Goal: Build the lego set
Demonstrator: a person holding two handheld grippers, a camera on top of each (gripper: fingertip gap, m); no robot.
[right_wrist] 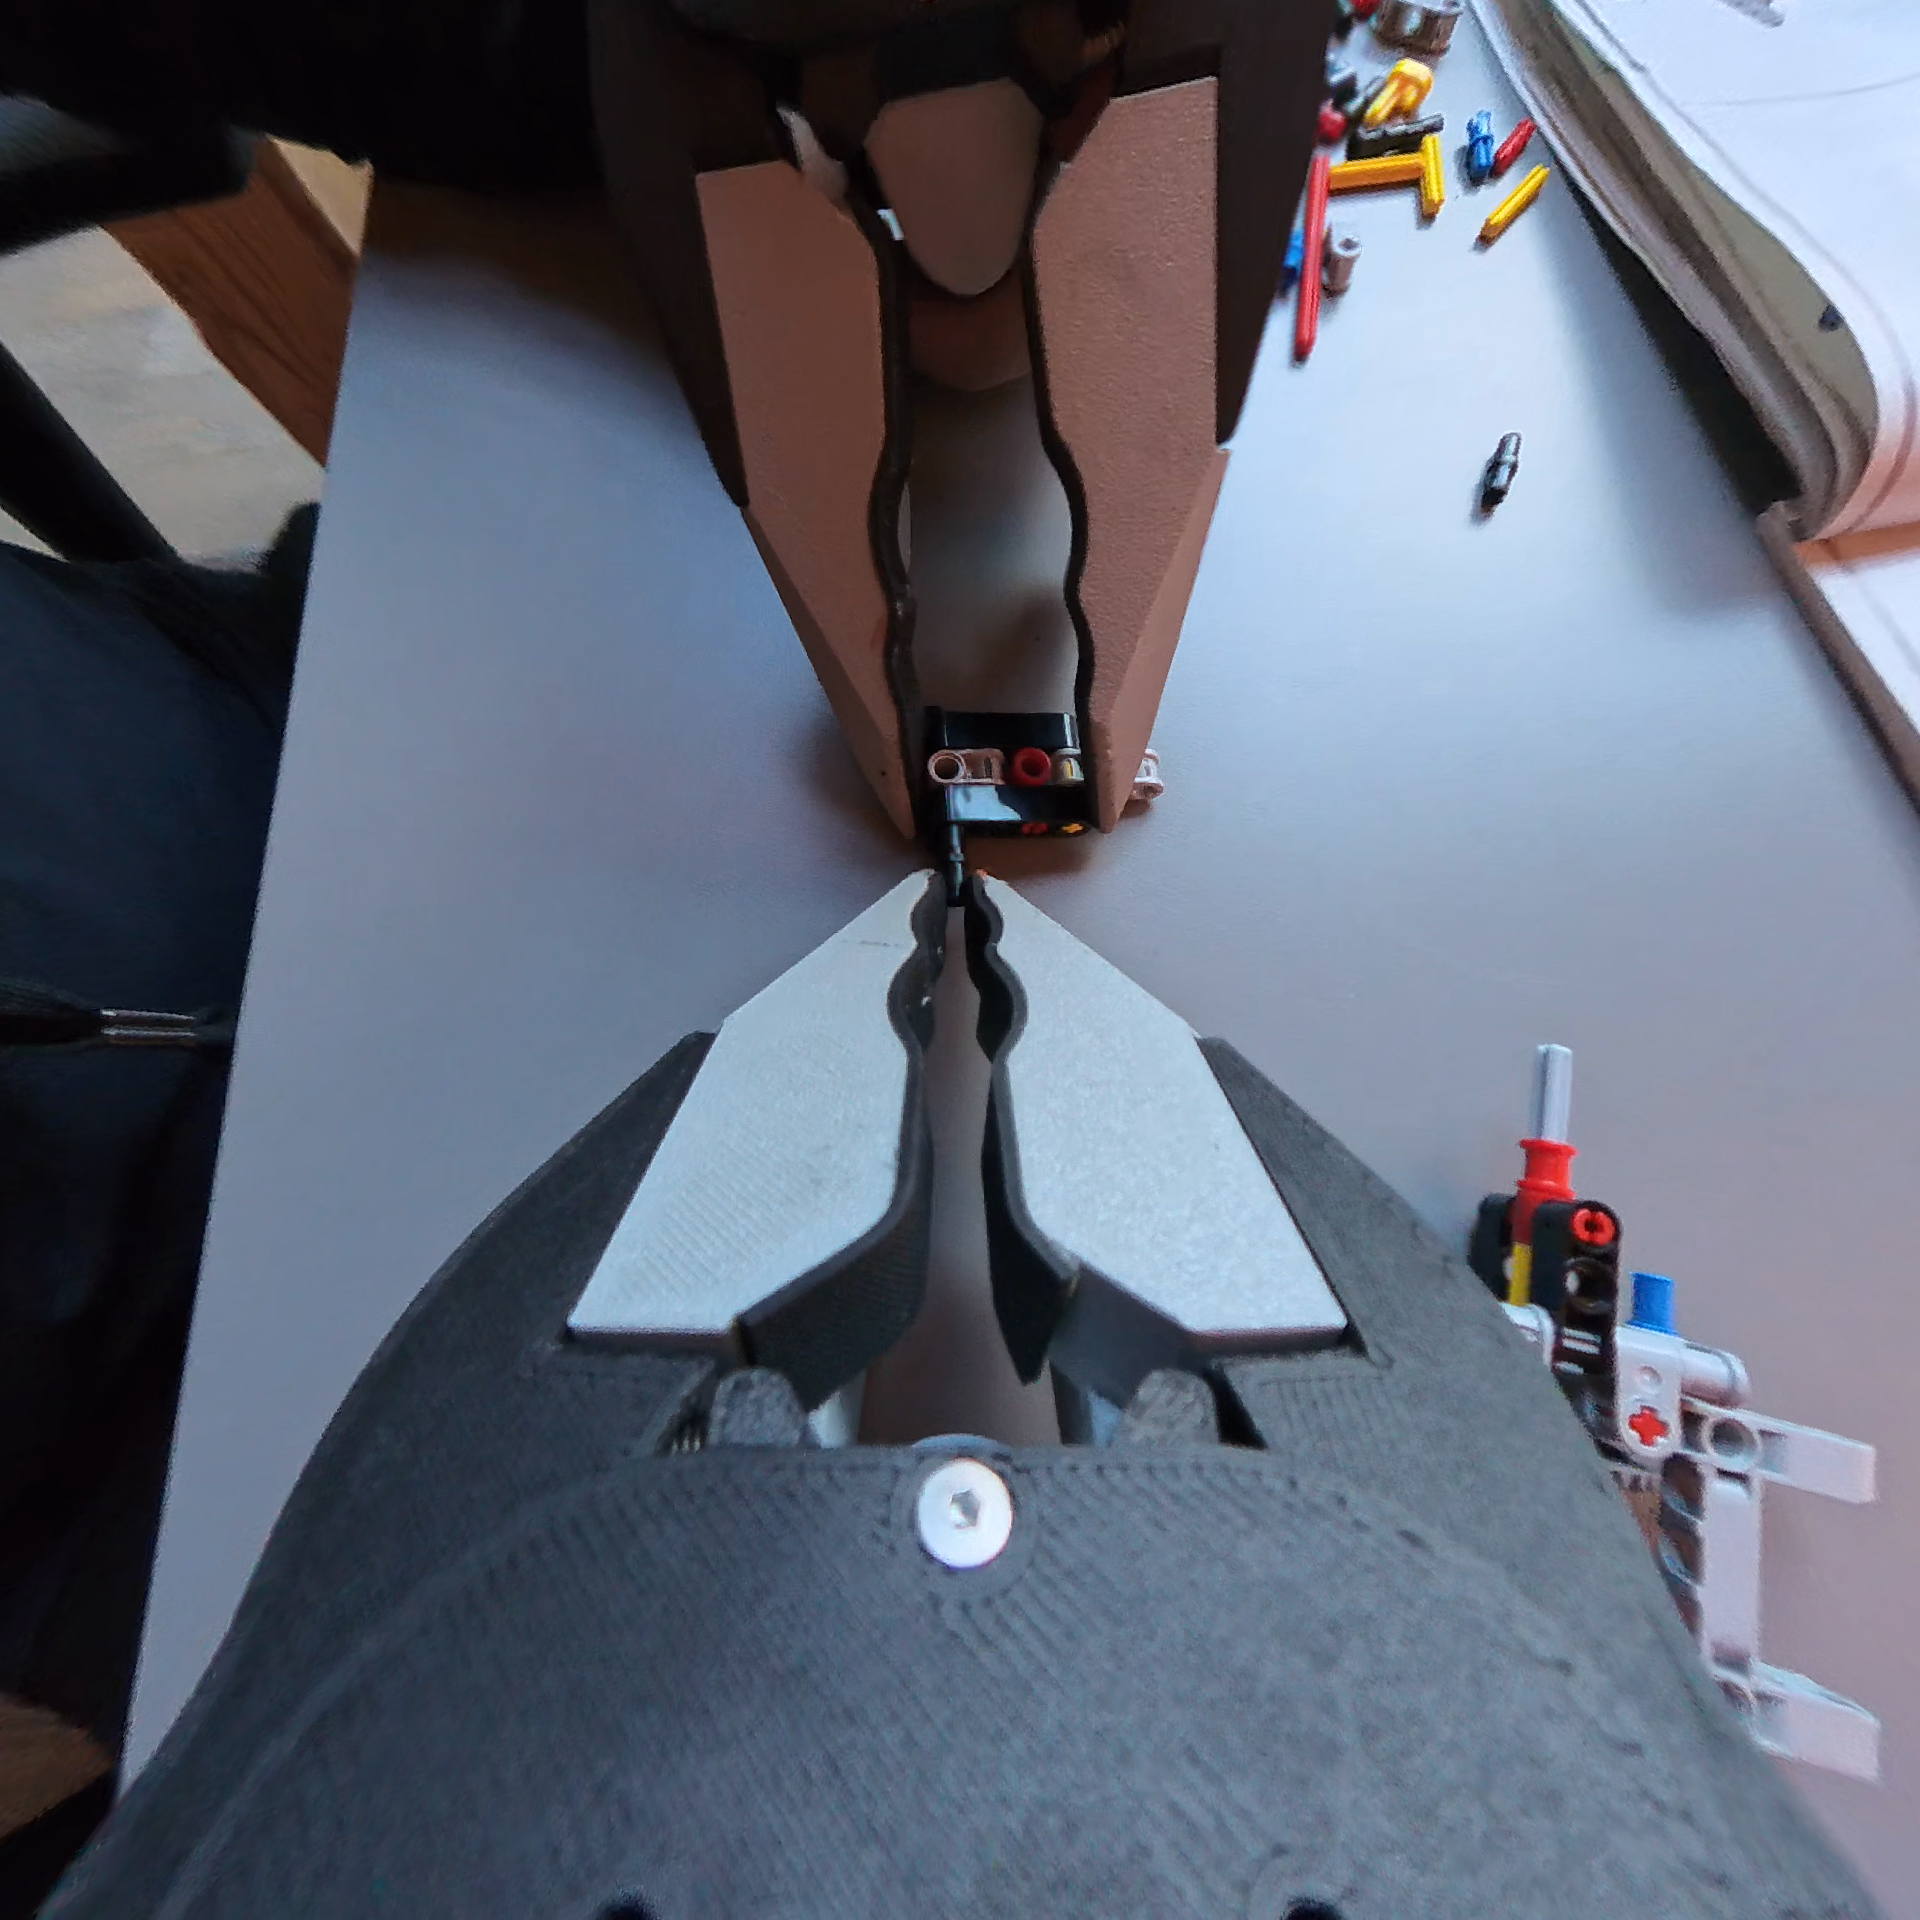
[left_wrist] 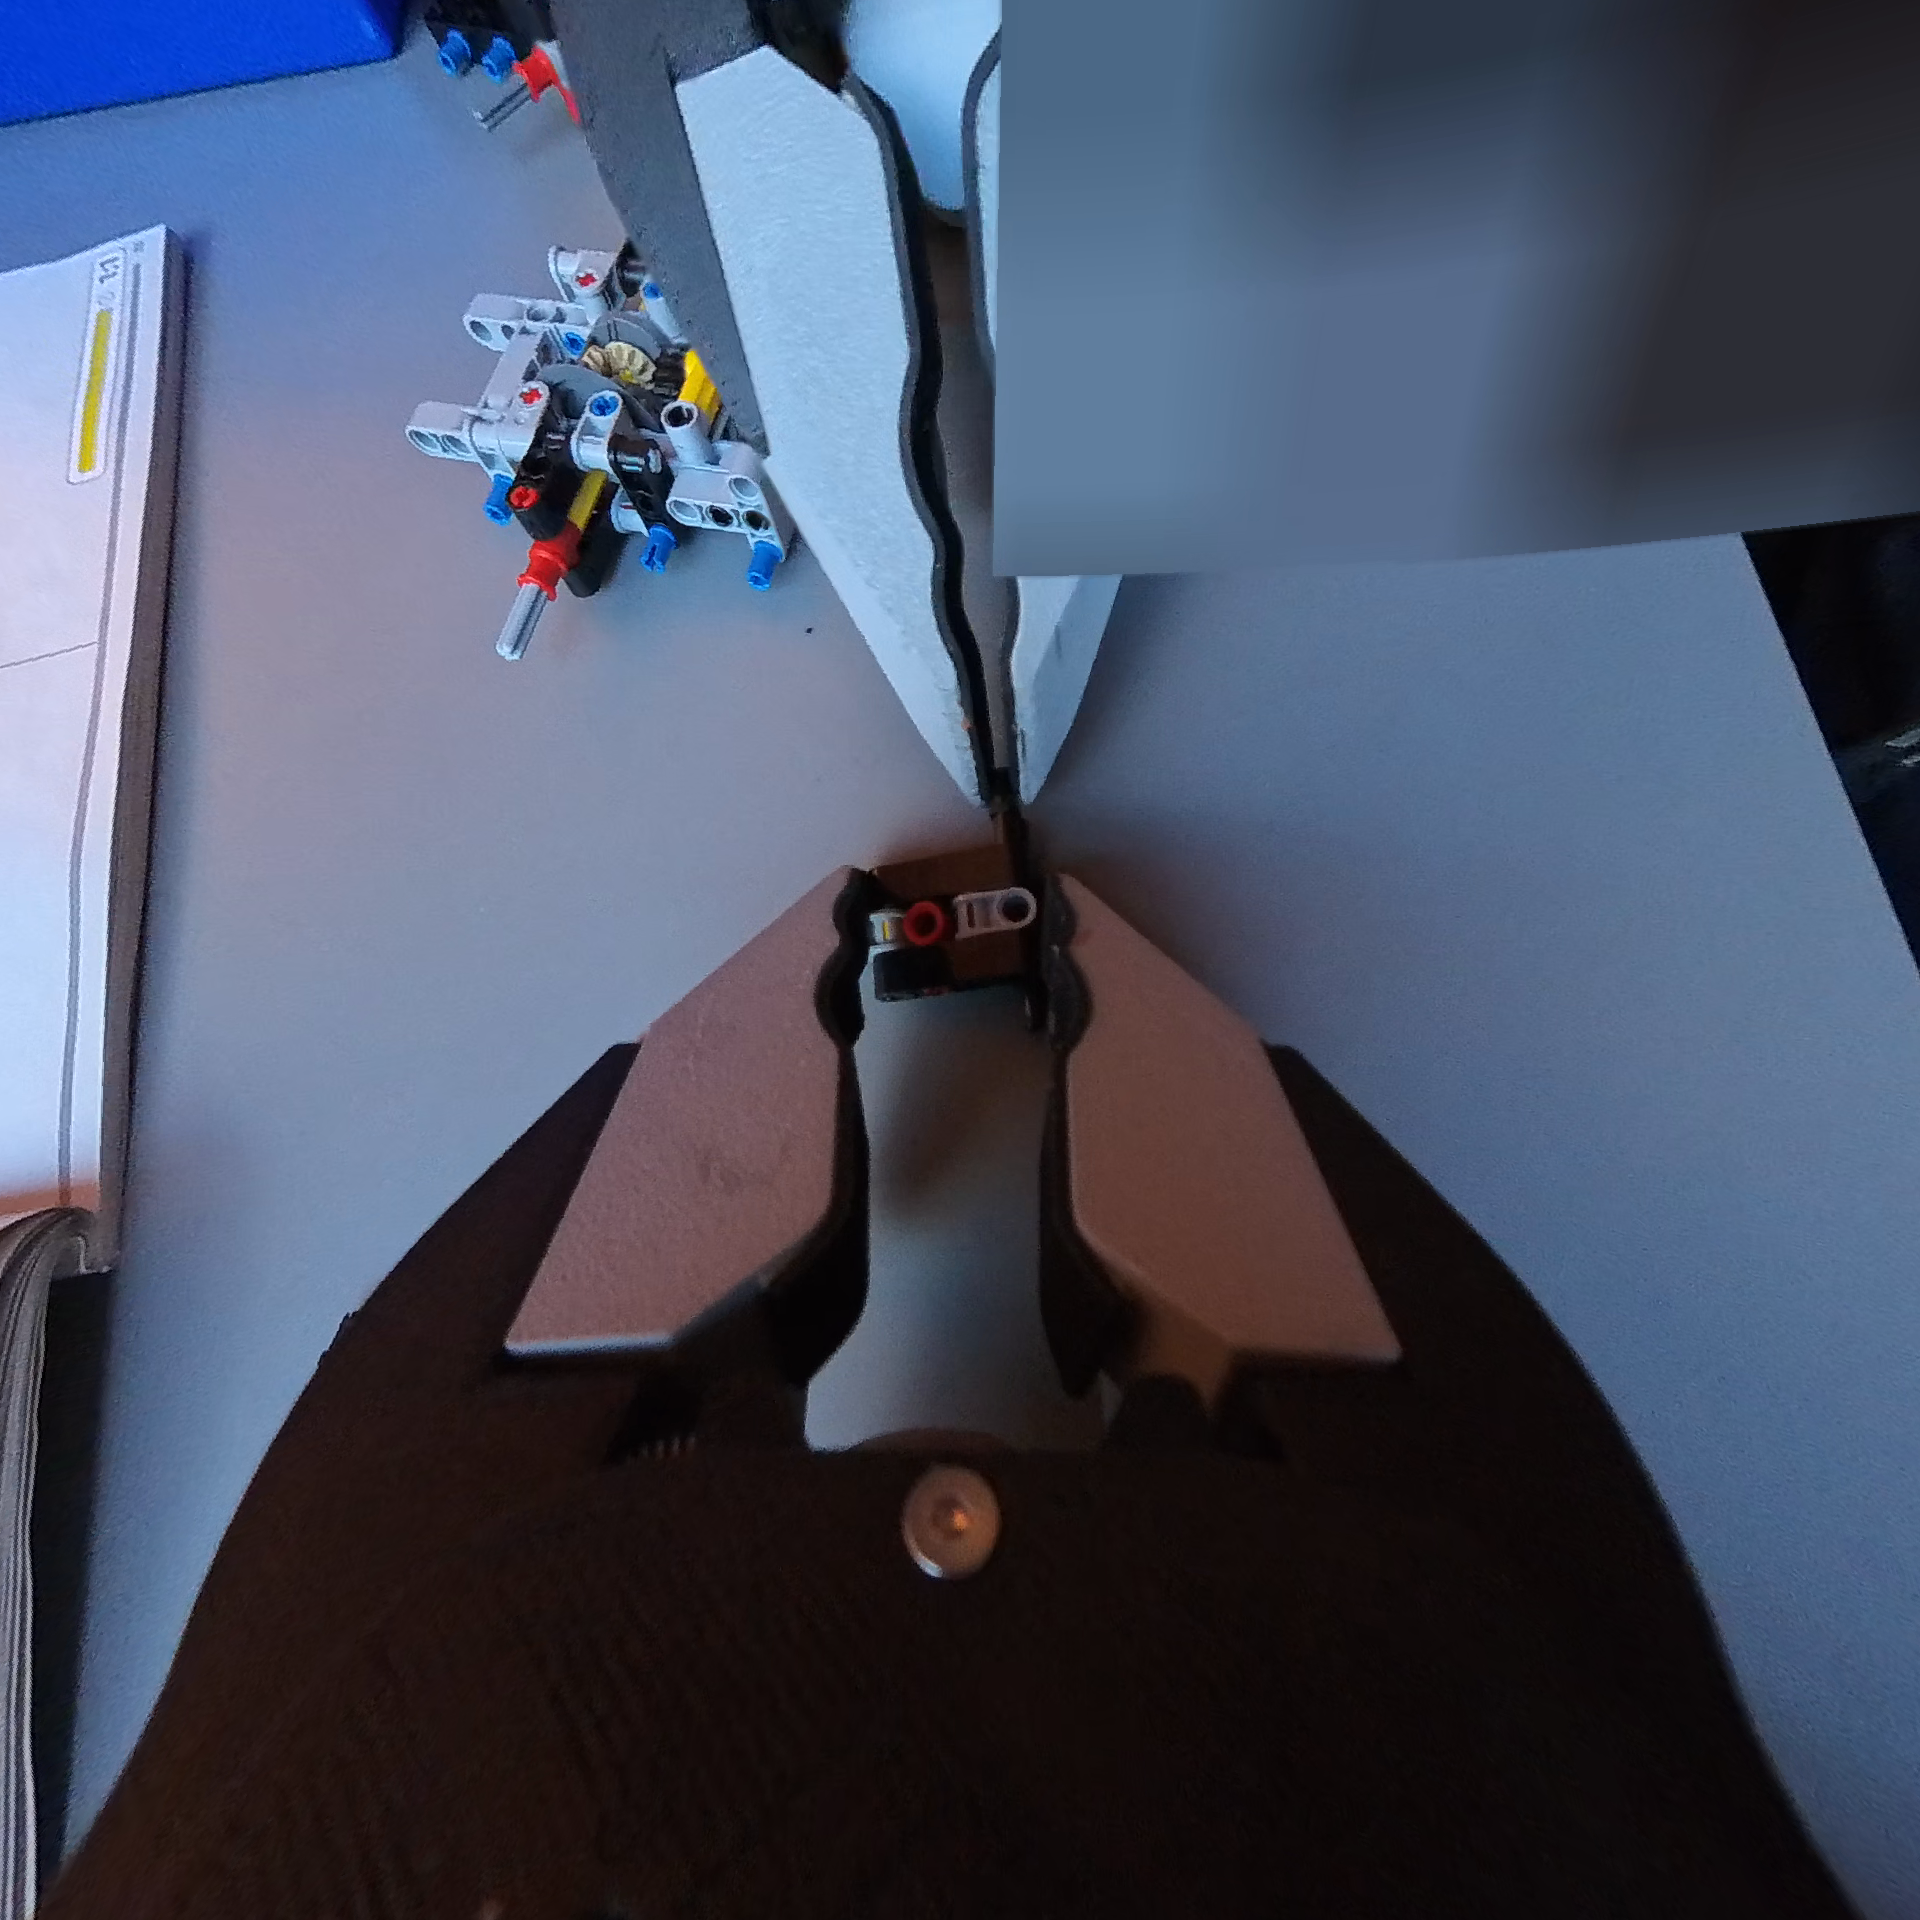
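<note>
Left claw (left_wrist: pixel 951 935): clamped on a small black block (right_wrist: pixel 1003 800), a pad pressed against each of its ends, low over the tabletop (left_wrist: pixel 1403 935).
Block: a pale connector (left_wrist: pixel 995 911), a red bush (left_wrist: pixel 923 921) and a grey piece sit in a row on its upper face, between the left claw's fingertips.
Right claw (right_wrist: pixel 958 891): tips together, pinching a thin black pin (right_wrist: pixel 953 854) that points from its tips at the near corner of the block.
Facing: the two claws meet tip to tip, the pin bridging them.
Assembly (left_wrist: pixel 603 436): grey, black, yellow and blue parts with a red-collared axle, ahead and to the left of the left claw, just beside the right claw's body.
Booklet (left_wrist: pixel 73 675): open, far left of the left claw.
Loose parts (right_wrist: pixel 1392 156): yellow, red, blue and black pieces, well beyond the left claw as the right claw sees it, beside the booklet.
Lone black pin (right_wrist: pixel 1499 471): lies apart from both claws, near the booklet.
</note>
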